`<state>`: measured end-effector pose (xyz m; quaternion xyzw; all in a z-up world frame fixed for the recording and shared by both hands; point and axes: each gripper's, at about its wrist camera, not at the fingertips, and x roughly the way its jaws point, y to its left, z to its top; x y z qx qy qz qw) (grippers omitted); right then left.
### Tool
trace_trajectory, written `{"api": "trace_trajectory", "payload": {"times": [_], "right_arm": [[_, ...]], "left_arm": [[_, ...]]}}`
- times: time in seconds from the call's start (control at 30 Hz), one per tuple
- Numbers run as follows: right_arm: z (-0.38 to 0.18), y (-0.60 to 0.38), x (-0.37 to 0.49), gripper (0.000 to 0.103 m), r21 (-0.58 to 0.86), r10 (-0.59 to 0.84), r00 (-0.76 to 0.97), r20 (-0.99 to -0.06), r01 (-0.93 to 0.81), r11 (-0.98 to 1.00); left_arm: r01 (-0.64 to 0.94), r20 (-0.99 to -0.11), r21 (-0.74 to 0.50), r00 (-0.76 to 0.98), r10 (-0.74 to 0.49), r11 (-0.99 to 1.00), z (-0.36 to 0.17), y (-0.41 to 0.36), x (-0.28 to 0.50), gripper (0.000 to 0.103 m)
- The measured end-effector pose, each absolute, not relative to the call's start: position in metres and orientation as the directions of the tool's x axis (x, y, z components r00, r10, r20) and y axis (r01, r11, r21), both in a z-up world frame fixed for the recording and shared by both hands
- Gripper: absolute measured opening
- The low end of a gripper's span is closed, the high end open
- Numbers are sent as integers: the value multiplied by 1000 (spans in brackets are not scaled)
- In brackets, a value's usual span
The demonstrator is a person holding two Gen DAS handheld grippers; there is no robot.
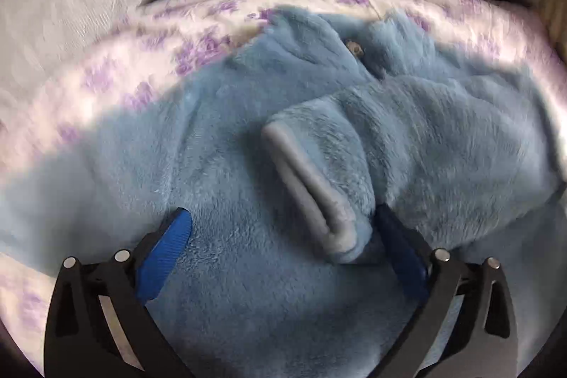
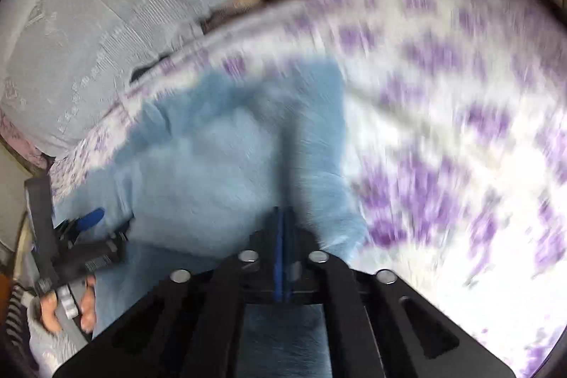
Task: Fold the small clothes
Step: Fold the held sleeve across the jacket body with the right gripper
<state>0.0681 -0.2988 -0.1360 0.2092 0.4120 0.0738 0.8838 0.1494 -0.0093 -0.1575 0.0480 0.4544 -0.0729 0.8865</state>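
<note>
Across the middle of both frames, the fluffy blue garment (image 1: 283, 137) sprawls on the floral bed (image 1: 106, 77). Soft, light, floppy; I'd grab its firmer cuff (image 1: 312, 197). Left claw (image 1: 287, 236) gapes empty around it; right claw (image 2: 283, 218) looks pinched closed, on fleece maybe, too blurry to tell.

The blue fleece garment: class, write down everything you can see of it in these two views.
The garment is light blue, plush fleece, small, with a ribbed grey-blue cuff on a sleeve folded across its body and a small button near the neck. It lies rumpled on a white sheet with purple flowers. The open left gripper straddles the cuff; whether it touches is unclear. The right gripper is shut on the garment's edge.
</note>
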Motion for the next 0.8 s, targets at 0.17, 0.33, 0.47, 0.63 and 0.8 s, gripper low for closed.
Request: {"api": "trace_trajectory", "payload": {"times": [0.17,0.33,0.47,0.63,0.8], "right_arm": [[-116,-318,52,6,542,343,710,-615,65,838],[-81,-301,81,6,418,262,739,-620,29,908],[-129,-313,141,0,382,197,655,-730,152,911],[-102,-316,91,8,466,209,766,-608,131,875],[-109,-278,75,60,354,255,702,-665,-5,935]], "left_arm": [[164,-803,-40,582,-130,986,-148,3,147,99],[106,-754,-47,648,-105,993,-131,15,141,99],[64,-822,-36,565,-66,997,-156,22,158,99],[59,-816,-86,569,-104,995,-146,35,148,99],[-97,-788,-198,607,-100,975,-125,97,129,99]]}}
